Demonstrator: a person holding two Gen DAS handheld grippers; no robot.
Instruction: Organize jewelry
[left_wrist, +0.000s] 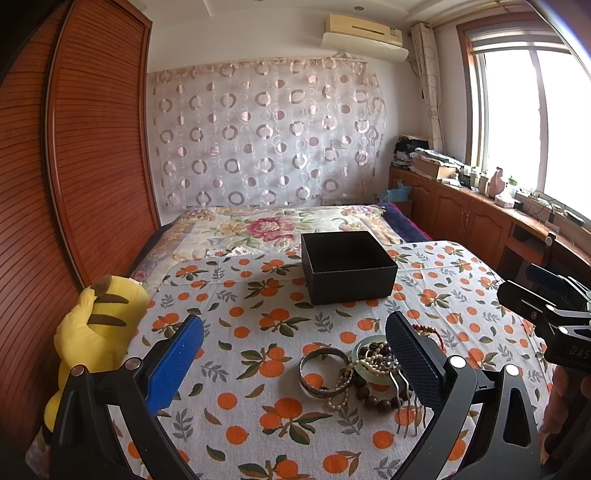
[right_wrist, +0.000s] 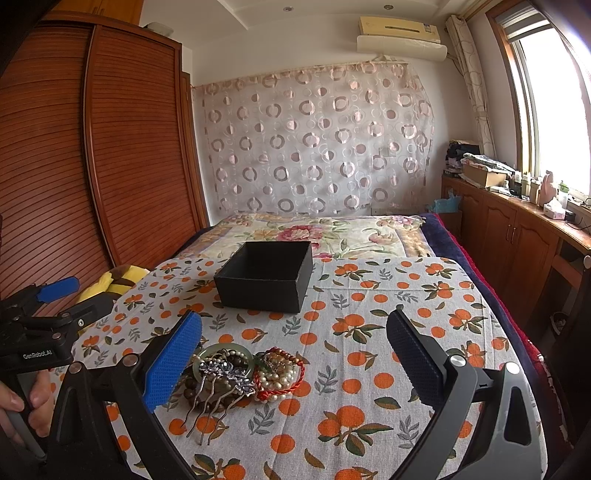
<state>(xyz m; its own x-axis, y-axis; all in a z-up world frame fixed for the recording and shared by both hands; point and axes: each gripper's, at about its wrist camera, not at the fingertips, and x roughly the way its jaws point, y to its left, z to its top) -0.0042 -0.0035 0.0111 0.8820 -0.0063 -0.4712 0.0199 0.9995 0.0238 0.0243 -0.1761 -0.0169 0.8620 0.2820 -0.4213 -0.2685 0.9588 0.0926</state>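
Observation:
A heap of jewelry (left_wrist: 364, 373) lies on the orange-print cloth (left_wrist: 258, 332): a silver bangle (left_wrist: 324, 371), a pale green bangle (right_wrist: 225, 350), dark wooden beads, pearl strands (right_wrist: 275, 378), a red cord bracelet and a metal hair comb (right_wrist: 218, 387). An empty black open box (left_wrist: 347, 266) (right_wrist: 266, 275) stands farther back. My left gripper (left_wrist: 295, 354) is open, low over the cloth, the heap beside its right finger. My right gripper (right_wrist: 295, 350) is open too, the heap by its left finger. Each gripper shows at the edge of the other's view.
A yellow plush toy (left_wrist: 96, 332) sits at the cloth's left edge beside the wooden wardrobe (left_wrist: 74, 147). A floral bedspread (left_wrist: 266, 225) lies behind the box. Cabinets with clutter (left_wrist: 480, 206) run along the window on the right. A hand (right_wrist: 26, 402) holds the left gripper's handle.

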